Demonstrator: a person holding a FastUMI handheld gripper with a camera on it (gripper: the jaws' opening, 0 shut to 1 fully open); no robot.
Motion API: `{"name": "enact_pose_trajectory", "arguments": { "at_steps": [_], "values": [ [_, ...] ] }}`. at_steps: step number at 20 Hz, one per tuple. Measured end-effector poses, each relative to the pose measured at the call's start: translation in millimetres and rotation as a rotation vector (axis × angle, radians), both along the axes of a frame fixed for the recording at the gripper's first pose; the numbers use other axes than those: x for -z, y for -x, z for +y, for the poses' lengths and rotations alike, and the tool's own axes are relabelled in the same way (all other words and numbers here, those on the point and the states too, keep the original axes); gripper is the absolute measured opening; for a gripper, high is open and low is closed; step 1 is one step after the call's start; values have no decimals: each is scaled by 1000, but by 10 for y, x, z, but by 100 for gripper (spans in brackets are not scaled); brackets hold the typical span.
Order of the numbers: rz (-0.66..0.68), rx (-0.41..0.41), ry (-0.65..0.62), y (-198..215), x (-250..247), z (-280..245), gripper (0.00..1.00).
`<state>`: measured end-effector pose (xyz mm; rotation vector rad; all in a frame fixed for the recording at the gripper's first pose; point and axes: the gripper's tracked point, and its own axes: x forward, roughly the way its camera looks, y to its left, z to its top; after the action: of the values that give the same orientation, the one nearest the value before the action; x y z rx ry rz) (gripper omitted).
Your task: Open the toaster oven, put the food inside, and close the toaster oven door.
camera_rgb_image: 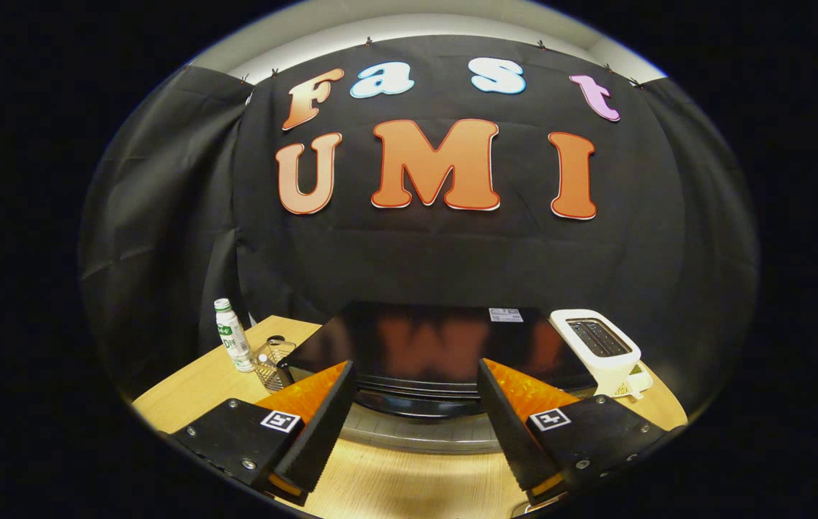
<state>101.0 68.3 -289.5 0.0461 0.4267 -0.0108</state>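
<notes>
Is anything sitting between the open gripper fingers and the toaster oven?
Nothing visible does. The gripper is open, and the toaster oven sits just ahead between its fingers. The bottle and white toaster stand off to its sides.

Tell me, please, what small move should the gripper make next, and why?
Probably lower the gripper toward the front of the toaster oven. The jaws stand open with nothing between them, looking over the oven's glossy black top, and the door appears shut; its handle is hard to make out from here. Coming down should bring the door's front within reach for opening.
</notes>
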Motion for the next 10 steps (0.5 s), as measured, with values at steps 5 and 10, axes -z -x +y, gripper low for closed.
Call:
{"name": "enact_pose_trajectory", "arguments": {
  "at_steps": [5, 10],
  "values": [
    [3, 32, 12, -89, 215, -67, 99],
    [-8, 39, -42, -73, 301, -32, 99]
  ]
}}
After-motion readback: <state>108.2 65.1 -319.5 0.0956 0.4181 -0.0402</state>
